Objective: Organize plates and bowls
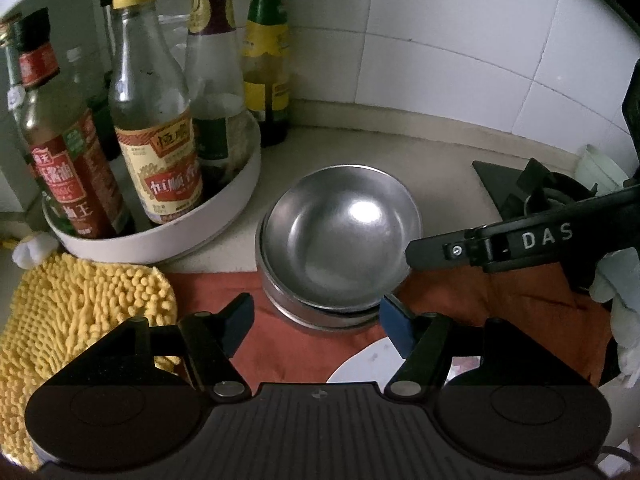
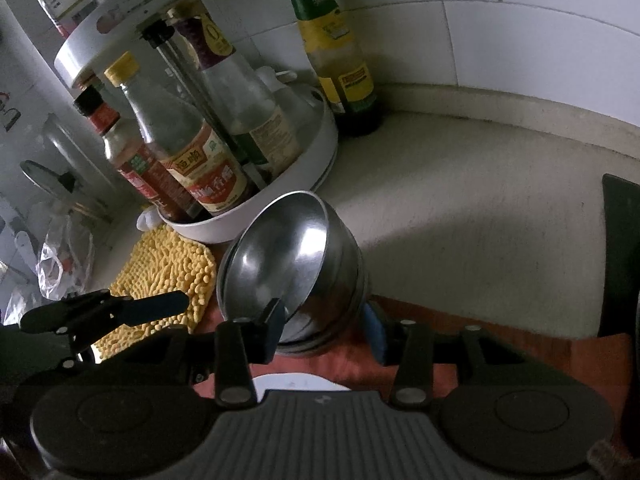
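The wall [image 1: 460,32] is made of white tiles and meets a pale counter [image 2: 460,208]. A round white rack [image 1: 168,236] full of bottles [image 1: 152,120] sits in the corner. Soft light shines on the counter

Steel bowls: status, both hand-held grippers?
Left hand-held gripper open, empty. Right hand-held gripper open, straddling the steel bowls; top bowl tilted. White turntable tray close behind.

Silver steel bowls [image 1: 340,232], rust-red cloth [image 1: 280,344], nubbly yellow mat [image 1: 80,312], white tray [image 1: 160,240]
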`<state>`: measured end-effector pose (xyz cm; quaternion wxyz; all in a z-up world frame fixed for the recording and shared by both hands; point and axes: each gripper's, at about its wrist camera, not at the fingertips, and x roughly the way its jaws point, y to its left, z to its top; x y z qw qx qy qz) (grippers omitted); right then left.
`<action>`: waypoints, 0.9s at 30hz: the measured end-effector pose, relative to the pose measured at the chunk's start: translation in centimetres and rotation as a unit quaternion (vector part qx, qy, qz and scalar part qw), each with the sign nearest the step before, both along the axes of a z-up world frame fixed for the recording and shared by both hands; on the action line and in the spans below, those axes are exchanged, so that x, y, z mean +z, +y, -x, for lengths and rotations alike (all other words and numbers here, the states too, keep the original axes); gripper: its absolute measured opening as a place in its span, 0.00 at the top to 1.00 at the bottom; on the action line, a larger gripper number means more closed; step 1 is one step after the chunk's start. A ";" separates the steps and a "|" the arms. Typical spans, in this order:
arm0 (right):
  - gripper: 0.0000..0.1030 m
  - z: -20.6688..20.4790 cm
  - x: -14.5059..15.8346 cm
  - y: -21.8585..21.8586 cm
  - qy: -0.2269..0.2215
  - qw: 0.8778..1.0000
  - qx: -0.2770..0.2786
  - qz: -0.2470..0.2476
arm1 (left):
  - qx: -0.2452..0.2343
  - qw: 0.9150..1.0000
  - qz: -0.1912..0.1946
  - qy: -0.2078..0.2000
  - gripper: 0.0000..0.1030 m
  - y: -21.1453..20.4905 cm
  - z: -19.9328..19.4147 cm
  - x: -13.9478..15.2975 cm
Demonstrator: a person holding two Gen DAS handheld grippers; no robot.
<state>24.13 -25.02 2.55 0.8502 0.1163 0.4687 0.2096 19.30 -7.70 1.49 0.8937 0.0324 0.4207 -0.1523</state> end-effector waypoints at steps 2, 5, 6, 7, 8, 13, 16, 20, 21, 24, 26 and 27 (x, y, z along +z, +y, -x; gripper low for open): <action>0.57 0.0 -0.1 -0.2 0.001 1.000 0.001 -0.002 | 0.005 1.000 0.005 0.000 0.24 0.3 0.2 -0.2; 0.56 0.0 -0.2 -0.6 0.007 1.000 0.002 -0.006 | 0.015 1.000 0.008 -0.004 0.21 1.1 0.6 -0.4; 0.55 -0.1 -0.3 -0.7 0.007 1.000 0.004 -0.006 | 0.019 1.000 0.007 -0.006 0.21 1.5 0.8 -0.5; 0.55 -0.1 -0.3 -0.7 0.007 1.000 0.005 -0.006 | 0.023 1.000 0.007 -0.007 0.21 1.9 0.8 -0.7; 0.54 -0.1 -0.3 -0.7 0.007 1.000 0.007 -0.006 | 0.028 1.000 0.009 -0.005 0.20 2.3 0.8 -0.9; 0.47 -1.0 -1.1 -0.5 0.012 1.000 0.016 -0.011 | 0.024 0.999 0.028 0.021 0.20 3.8 0.1 -2.5; 0.47 -1.6 -1.7 0.0 0.021 1.000 0.018 -0.014 | -0.001 0.999 0.031 0.026 0.20 3.4 -0.6 -3.6; 0.46 -2.4 -2.5 0.5 0.038 0.999 0.013 -0.015 | -0.038 0.998 0.038 0.029 0.20 2.5 -2.2 -4.9; 0.46 -2.7 -2.7 0.6 0.042 0.999 0.014 -0.014 | -0.048 0.998 0.041 0.031 0.17 2.4 -2.7 -5.1; 0.46 -3.6 -3.0 0.8 0.041 0.999 0.009 -0.013 | -0.088 0.994 0.056 0.044 0.14 1.8 -4.2 -5.7; 0.46 -4.3 -3.2 1.1 0.037 0.999 0.007 -0.012 | -0.112 0.991 0.054 0.042 0.13 1.3 -4.7 -5.9; 0.46 -4.8 -3.3 1.2 0.037 0.999 0.004 -0.017 | -0.124 0.990 0.052 0.042 0.11 1.2 -5.1 -5.8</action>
